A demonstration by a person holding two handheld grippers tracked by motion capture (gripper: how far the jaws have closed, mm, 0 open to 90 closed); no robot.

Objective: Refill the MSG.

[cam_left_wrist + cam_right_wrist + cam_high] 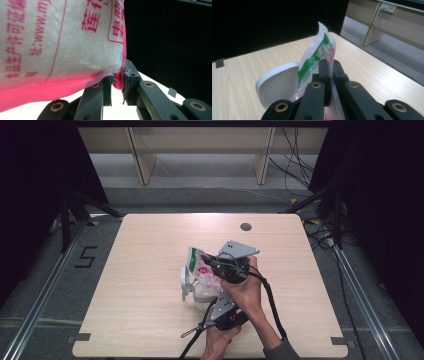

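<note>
A salt bag (202, 266) is being pinched by both grippers, left (117, 83) at a lower corner, right (329, 65) near the top edge, above a white container (279, 82) on the counter (150, 245)

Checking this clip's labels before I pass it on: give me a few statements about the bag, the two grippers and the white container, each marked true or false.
1. The right gripper is shut on the bag. True.
2. The left gripper hangs open, clear of the bag. False: its jaws pinch the bag's pink edge.
3. The bag is printed in blue. False: the printing is red and pink on white, with a green band near the top.
4. A white container sits beside the bag on the wooden table. True.
5. The bag lies flat on the table. False: it is held up off the table between the two grippers.
</note>
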